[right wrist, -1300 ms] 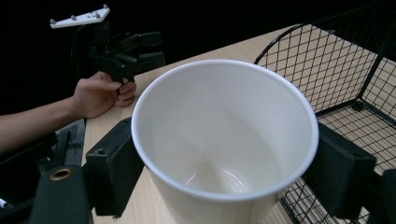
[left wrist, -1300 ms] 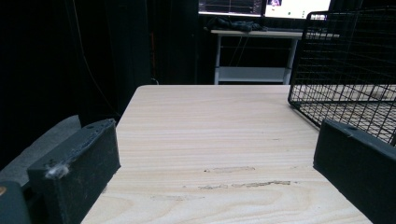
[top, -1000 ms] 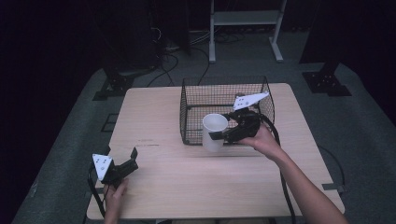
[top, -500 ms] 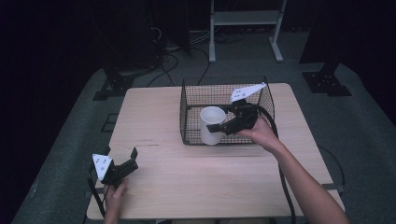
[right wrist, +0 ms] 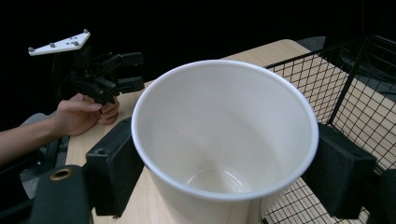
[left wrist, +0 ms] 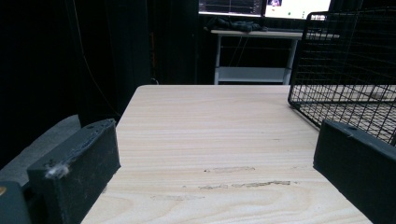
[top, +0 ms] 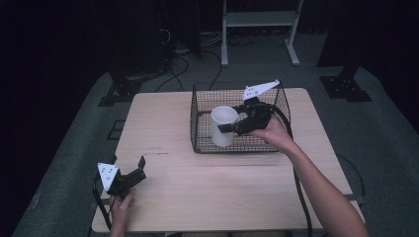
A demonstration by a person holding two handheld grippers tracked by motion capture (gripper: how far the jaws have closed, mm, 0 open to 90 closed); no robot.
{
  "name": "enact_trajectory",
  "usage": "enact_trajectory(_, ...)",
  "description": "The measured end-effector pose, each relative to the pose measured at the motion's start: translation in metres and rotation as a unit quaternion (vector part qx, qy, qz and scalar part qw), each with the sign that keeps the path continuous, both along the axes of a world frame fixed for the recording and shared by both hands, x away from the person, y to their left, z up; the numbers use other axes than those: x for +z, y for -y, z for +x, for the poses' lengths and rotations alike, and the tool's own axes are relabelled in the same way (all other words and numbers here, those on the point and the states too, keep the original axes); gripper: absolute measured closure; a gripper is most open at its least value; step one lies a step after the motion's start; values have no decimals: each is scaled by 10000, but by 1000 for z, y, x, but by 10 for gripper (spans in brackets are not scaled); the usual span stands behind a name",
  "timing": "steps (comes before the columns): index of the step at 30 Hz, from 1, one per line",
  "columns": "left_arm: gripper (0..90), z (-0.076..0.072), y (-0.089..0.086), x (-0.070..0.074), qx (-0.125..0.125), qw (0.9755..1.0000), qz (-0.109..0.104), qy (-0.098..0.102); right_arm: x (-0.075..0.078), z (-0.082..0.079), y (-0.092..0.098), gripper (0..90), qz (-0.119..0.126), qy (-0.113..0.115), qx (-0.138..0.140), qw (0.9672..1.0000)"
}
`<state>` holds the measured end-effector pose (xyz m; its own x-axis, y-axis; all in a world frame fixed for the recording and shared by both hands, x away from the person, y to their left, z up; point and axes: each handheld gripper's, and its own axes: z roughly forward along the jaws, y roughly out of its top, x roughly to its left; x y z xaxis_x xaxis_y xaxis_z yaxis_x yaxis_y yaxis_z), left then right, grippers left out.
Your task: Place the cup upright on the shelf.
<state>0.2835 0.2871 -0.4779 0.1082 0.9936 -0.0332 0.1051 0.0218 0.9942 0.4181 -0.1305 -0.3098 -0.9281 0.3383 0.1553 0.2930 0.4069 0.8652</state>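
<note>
We hold the white cup [top: 223, 125] upright in our right claw [top: 228, 121], its jaws clamped on the cup's sides just under the rim, over the left part of the wire basket [top: 276, 143]. The basket stands toward the far right of the bench [top: 197, 187]. Our left claw [top: 140, 168] rests near the bench's front left corner, jaws wide apart with nothing between them.

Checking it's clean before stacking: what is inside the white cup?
Nothing: the white cup, held by the right gripper, shows bare white walls and a bare bottom; the nearest inner wall is hidden behind its rim.
</note>
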Motion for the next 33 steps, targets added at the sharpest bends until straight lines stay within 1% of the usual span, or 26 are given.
enact_trajectory(8, 0, 0, 0, 0, -3, 10000, -1, 0, 3, 5, -3, 194, -22, 16, 24, 10000)
enact_trajectory(11, 0, 0, 0, 0, -2, 10000, -5, -1, 3, 9, -4, 194, -12, -15, 6, 10000)
enact_trajectory(22, 0, 0, 0, 0, 1, 10000, -23, -3, 5, 25, -5, 194, -15, -86, -115, 9999)
enact_trajectory(25, 0, 0, 0, 0, -2, 10000, -23, -3, 7, 29, -5, 195, -27, -74, -125, 9999)
enact_trajectory(27, 0, 0, 0, 0, -6, 10000, -19, -1, 7, 31, -5, 195, 7, -74, -142, 9999)
enact_trajectory(33, 0, 0, -1, 0, -3, 10000, -30, -2, 8, 41, -6, 195, -70, -121, -193, 9997)
